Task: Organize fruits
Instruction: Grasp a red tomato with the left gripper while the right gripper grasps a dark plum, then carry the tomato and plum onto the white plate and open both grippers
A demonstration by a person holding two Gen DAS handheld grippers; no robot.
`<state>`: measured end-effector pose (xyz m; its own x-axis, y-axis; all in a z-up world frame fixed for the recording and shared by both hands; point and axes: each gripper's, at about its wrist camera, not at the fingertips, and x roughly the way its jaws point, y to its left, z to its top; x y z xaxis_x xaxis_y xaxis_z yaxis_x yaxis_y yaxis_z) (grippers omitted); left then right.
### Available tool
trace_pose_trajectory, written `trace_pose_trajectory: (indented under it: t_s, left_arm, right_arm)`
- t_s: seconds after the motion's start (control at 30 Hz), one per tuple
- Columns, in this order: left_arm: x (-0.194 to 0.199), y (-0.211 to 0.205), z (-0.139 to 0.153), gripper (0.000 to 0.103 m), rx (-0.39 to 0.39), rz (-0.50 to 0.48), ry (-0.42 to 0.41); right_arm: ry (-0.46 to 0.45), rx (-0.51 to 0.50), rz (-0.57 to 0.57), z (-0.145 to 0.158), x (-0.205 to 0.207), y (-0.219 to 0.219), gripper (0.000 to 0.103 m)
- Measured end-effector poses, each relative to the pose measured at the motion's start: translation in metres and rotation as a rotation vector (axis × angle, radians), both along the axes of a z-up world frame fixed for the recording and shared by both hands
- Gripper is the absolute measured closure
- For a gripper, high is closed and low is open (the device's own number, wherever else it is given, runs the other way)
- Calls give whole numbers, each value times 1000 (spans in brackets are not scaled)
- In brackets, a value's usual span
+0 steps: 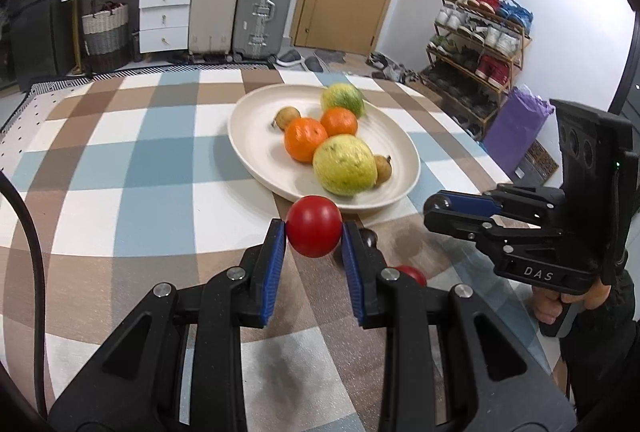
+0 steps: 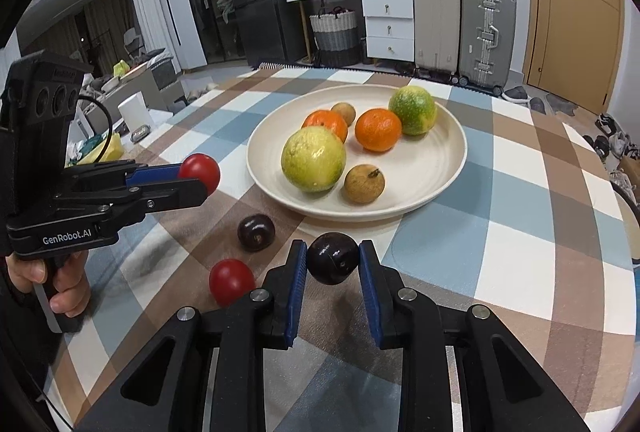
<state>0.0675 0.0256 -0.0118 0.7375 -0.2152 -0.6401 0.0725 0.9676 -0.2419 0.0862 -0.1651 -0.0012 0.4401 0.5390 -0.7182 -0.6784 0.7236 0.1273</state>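
Your left claw (image 1: pixel 314 232) is pinching a red tomato (image 1: pixel 314 226) between its blue pads (image 1: pixel 276 264), the fruit sitting right at the fingertips and raised off the tabletop (image 1: pixel 140 160). From that claw, the cream plate (image 1: pixel 248 148) lies at twelve o'clock, its near rim just behind the tomato. In the right wrist view the same red tomato (image 2: pixel 200 172) shows at nine o'clock, clamped in the left claw (image 2: pixel 198 178), and your hand (image 2: pixel 60 284) grips the handle below it.

Your right claw (image 2: pixel 332 258) is pinching a dark plum (image 2: pixel 332 258) between its pads (image 2: pixel 296 288), again at the very tips. The plate's rim (image 2: pixel 360 214) sits at twelve o'clock from it, close by. At ten o'clock a second dark plum (image 2: pixel 256 232) rests on the cloth, and at nine o'clock, just beside the left finger, a second red tomato (image 2: pixel 231 281) lies on the tabletop.

On the plate you have two oranges (image 2: pixel 378 130), a large yellow-green fruit (image 2: pixel 313 158) at the near side, a greener one (image 2: pixel 413 110) at the far side, and two small brown fruits (image 2: pixel 364 183).

The tabletop carries a checked cloth (image 2: pixel 520 192) in blue, brown and white. Beyond it stand suitcases (image 2: pixel 486 32), white drawers (image 2: pixel 388 28), a woven basket (image 2: pixel 336 32) and a wooden door (image 2: pixel 576 12); a shoe rack (image 1: pixel 476 44) fills the left wrist view's two o'clock.
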Motion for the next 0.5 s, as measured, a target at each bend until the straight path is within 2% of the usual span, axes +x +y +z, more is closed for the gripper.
trace_pose_trajectory:
  t_s: [0.27,0.5]
  left_arm:
    - [-5,7,10,77,3,54,-53]
    - [-2,8,12,77,25,89,-79]
  right_arm:
    - [-45,70,-58,14,3,-14,76]
    - [-40,97,-104,17,10,-24,76]
